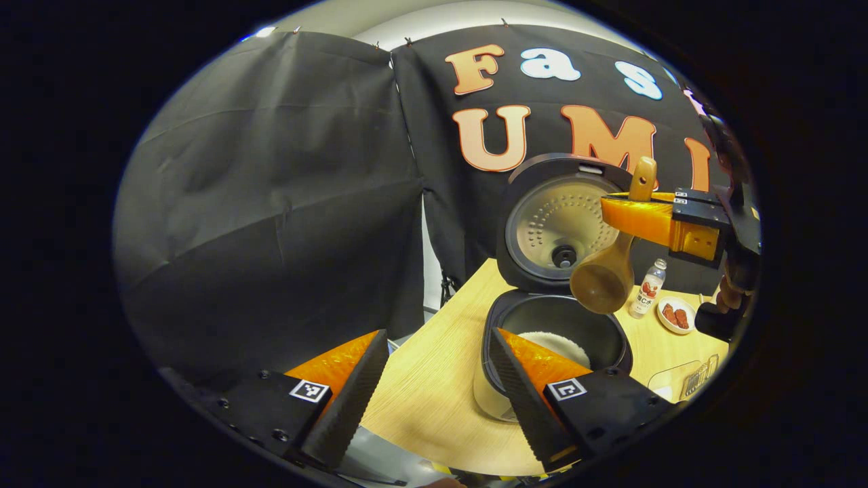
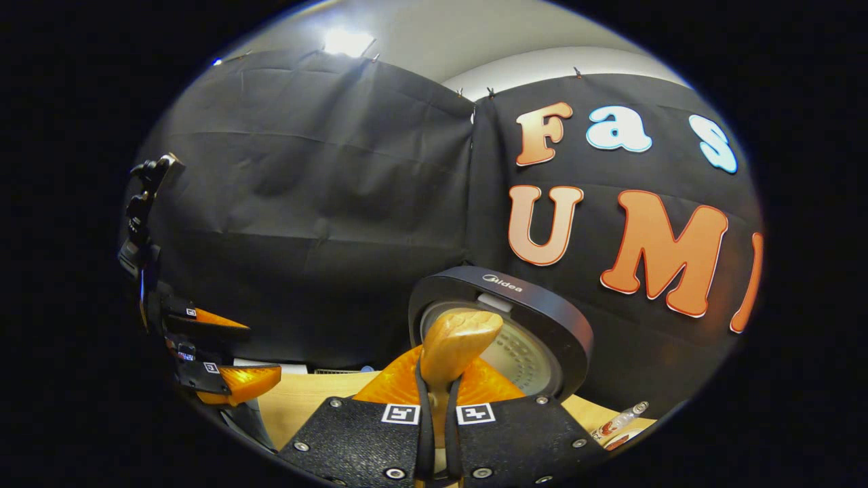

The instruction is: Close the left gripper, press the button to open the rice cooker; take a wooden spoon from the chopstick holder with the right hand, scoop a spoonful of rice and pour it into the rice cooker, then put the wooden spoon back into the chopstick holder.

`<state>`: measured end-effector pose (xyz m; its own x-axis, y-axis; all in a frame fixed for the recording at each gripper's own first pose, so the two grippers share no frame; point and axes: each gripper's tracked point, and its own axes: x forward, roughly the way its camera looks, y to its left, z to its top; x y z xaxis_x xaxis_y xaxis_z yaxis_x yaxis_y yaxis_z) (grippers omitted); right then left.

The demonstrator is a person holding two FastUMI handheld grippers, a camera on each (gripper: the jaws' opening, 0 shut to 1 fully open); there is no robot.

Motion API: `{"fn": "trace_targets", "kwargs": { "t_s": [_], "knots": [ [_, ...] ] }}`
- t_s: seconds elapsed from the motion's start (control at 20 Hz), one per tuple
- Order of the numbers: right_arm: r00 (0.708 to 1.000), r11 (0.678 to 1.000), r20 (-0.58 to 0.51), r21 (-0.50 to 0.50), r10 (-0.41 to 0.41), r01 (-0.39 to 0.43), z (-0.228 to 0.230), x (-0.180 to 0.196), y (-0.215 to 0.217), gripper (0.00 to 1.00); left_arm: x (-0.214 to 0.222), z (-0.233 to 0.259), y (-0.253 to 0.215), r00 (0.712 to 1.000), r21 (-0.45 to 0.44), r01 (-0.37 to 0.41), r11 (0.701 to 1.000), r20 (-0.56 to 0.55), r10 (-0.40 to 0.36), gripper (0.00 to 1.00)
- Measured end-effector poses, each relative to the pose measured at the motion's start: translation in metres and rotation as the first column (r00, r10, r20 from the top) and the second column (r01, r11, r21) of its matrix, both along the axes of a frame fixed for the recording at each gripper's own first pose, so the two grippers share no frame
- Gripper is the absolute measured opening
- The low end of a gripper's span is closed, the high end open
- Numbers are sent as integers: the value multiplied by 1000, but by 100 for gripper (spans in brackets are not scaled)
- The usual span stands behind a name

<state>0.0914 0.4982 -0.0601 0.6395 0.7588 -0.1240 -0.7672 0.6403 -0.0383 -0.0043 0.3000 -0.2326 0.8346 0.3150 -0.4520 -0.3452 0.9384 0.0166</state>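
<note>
Black cloth backs one wooden table [image 1: 434,393], where one rice cooker [image 1: 553,325] stands open; right gripper [image 2: 437,400] clamps one wooden spoon [image 1: 607,271] above it, left gripper [image 1: 434,379] gaping, empty.

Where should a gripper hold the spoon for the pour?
On the upper handle, as the right gripper does now: fingers pinch the narrow stem of the spoon from either side, coming in crosswise. That leaves the bowl hanging free below, over the open cooker, with room to tip. The handle's flared top sits above the fingers and should resist slipping down.
</note>
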Motion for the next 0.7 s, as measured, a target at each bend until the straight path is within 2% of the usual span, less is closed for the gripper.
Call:
{"fn": "trace_targets", "kwargs": {
  "t_s": [0.1, 0.2, 0.25, 0.4, 0.45, 0.55, 0.7],
  "knots": [
    [998, 998, -51, 45, -29, 31, 7, 0, -21, 6, -1, 5, 0, 1000, 4, -4, 1000, 11, 4, 100],
    [991, 991, -119, 106, -66, 78, 11, 0, -51, 6, 2, 13, -4, 1000, 5, 0, 1000, 26, 0, 97],
    [985, 986, -148, 125, -88, 106, 12, 3, -68, 6, 4, 16, -7, 999, 12, 11, 1000, 32, -11, 100],
    [970, 969, -179, 154, -166, 194, 20, 6, -126, 6, 11, 38, -16, 997, 51, 21, 998, 67, -24, 100],
    [963, 962, -194, 159, -189, 221, 18, 6, -144, 6, 13, 42, -23, 997, 54, 29, 998, 75, -33, 97],
    [944, 948, -225, 156, -240, 278, 11, 3, -184, 6, 14, 46, -43, 995, 58, 52, 997, 80, -56, 100],
    [901, 915, -264, 122, -343, 384, -13, 0, -252, 6, 18, 51, -75, 992, 59, 95, 994, 83, -100, 96]
  ]
}}
